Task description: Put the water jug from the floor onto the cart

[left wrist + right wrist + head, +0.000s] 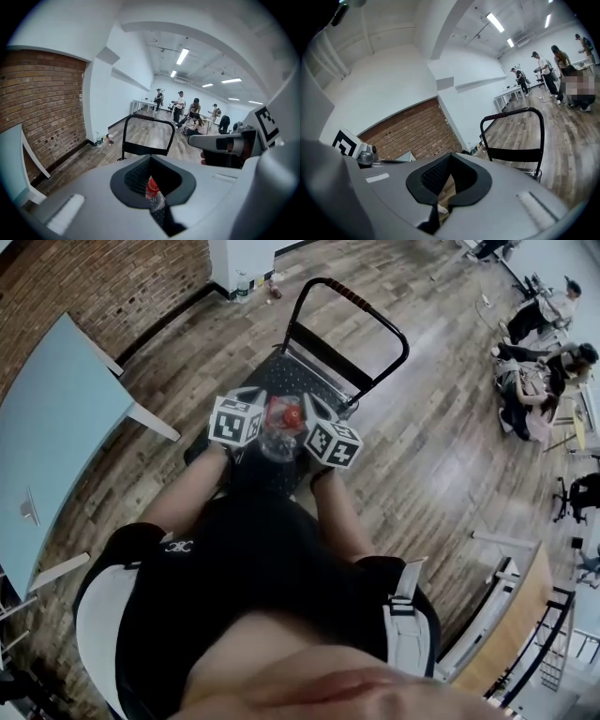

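left gripper (152,197) jaws pressed together; right gripper (443,194) same; neither pinches anything. water jug (280,437) sits between the two grippers, looks clamped by their sides; red cap (151,186) just beyond the left jaws; cart (292,371) deck ahead. Probably heavy, smooth plastic, could slip; squeeze the shoulder below the cap, both sides.

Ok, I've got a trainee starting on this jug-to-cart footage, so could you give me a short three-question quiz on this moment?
1. Which colour is the water jug's cap? A blue, B red, C white.
2. True or false: the left gripper's jaws stand wide apart.
3. Fill in: in the head view, the wall left of the cart is made of ___.
Key: 1 B; 2 false; 3 brick.
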Demonstrator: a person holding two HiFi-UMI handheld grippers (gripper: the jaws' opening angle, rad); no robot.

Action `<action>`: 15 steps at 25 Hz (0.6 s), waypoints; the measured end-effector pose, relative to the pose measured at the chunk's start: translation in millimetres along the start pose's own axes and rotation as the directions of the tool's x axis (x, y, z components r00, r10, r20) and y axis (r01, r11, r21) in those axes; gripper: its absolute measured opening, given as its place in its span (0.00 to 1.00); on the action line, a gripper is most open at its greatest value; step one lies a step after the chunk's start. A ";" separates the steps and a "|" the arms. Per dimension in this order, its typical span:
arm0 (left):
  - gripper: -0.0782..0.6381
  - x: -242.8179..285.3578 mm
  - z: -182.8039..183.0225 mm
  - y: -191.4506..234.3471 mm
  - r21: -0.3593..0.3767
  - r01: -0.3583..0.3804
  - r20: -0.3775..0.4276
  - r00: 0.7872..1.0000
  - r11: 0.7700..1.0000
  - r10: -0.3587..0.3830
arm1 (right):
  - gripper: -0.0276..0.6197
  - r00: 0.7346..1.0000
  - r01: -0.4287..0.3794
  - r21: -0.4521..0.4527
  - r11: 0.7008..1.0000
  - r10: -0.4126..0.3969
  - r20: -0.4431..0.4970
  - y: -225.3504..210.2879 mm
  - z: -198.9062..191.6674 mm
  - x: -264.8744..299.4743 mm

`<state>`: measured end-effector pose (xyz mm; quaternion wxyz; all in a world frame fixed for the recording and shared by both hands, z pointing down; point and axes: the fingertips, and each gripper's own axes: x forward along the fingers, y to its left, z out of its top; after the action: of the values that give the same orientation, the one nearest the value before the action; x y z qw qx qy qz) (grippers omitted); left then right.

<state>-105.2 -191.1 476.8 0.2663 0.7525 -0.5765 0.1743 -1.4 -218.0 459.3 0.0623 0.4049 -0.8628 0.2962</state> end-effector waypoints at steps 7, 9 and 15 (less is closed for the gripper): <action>0.11 5.0 -5.0 -12.6 0.014 0.062 -0.038 0.997 0.998 -0.061 | 0.06 0.999 0.035 -0.010 0.999 -0.035 0.015 -5.0 5.0 -3.9; 0.11 6.0 -3.8 -13.5 0.017 0.065 -0.039 0.997 0.998 -0.064 | 0.06 0.999 0.035 -0.022 0.999 -0.035 0.020 -3.0 6.5 -5.2; 0.11 8.8 -4.2 -20.1 0.030 0.085 -0.043 0.996 0.996 -0.083 | 0.06 0.999 0.045 -0.052 0.998 -0.044 0.025 -1.7 2.9 -10.5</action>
<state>-83.3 -191.5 481.1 0.2733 0.7765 -0.5357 0.1879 7.2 -213.5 454.1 0.0694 0.4259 -0.8617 0.2670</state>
